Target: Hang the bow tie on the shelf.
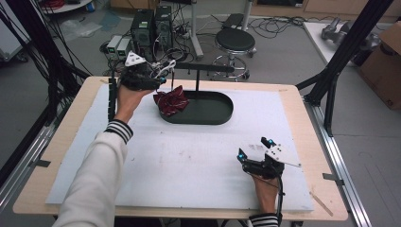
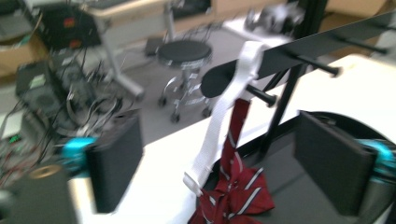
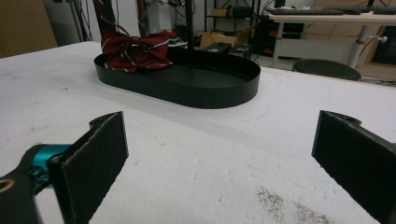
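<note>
We see left gripper (image 2: 219, 161) jaws wide, nothing held; bow tie (image 2: 236, 196) hangs by white strap (image 2: 224, 112) off rack peg, directly ahead, near tray's (image 1: 222, 116) left end. Right gripper (image 3: 219, 158) wide, farther

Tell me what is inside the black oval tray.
The black oval tray holds a red striped bow tie at its left end and the rack's post. The floor under the bow is hidden.

Black round stool (image 1: 235, 40) on grey floor, computer towers (image 1: 151, 26) with tangled cables, cardboard box (image 1: 385, 61) at right
</note>
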### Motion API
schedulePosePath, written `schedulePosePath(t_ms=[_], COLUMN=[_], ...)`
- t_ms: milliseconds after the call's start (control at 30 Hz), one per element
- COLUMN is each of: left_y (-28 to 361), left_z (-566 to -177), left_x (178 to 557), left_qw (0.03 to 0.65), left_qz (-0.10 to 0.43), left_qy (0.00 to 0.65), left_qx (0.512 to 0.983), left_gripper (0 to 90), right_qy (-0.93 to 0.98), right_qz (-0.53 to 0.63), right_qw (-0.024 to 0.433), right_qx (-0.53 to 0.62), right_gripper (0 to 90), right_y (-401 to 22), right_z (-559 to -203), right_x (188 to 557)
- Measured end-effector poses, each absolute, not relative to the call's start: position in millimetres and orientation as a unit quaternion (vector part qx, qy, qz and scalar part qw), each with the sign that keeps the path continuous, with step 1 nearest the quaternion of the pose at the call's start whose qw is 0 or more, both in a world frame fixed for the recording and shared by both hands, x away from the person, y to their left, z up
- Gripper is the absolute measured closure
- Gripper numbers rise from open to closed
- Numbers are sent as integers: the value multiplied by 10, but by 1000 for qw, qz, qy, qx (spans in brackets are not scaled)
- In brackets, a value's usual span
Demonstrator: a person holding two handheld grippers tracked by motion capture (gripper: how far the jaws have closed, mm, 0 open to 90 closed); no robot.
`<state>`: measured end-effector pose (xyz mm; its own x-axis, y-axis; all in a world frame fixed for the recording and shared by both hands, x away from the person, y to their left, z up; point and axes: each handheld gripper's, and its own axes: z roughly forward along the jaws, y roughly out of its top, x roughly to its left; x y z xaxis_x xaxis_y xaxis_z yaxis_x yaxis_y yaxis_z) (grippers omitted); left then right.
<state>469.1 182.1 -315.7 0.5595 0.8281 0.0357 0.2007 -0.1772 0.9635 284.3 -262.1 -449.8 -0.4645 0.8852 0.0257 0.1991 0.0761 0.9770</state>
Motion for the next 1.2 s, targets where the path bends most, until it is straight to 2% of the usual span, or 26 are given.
schedulePosePath(t_ms=[267, 467, 767, 1000, 1200], left_y=[2196, 2488, 2875, 3046, 3102], left_z=[-3494, -3809, -4244, -4500, -4539], left_x=[4175, 3738, 3203, 2950, 2900], left_qw=[592, 603, 610, 617, 633], left_qz=[275, 280, 282, 305, 312], left_qy=[316, 302, 314, 333, 336], left_qx=[689, 683, 671, 644, 624], left_gripper=[86, 86, 86, 86, 87], right_qy=[660, 658, 659, 653, 655], right_qz=[543, 543, 542, 545, 545], right_qw=[324, 326, 328, 329, 332], right_qx=[407, 408, 406, 409, 405], right_gripper=[25, 25, 25, 25, 25], right_y=[-2623, -2620, -2619, -2619, -2617], right_z=[-4500, -4500, -4501, -4503, -4504], right_x=[2838, 2829, 2826, 2813, 2811])
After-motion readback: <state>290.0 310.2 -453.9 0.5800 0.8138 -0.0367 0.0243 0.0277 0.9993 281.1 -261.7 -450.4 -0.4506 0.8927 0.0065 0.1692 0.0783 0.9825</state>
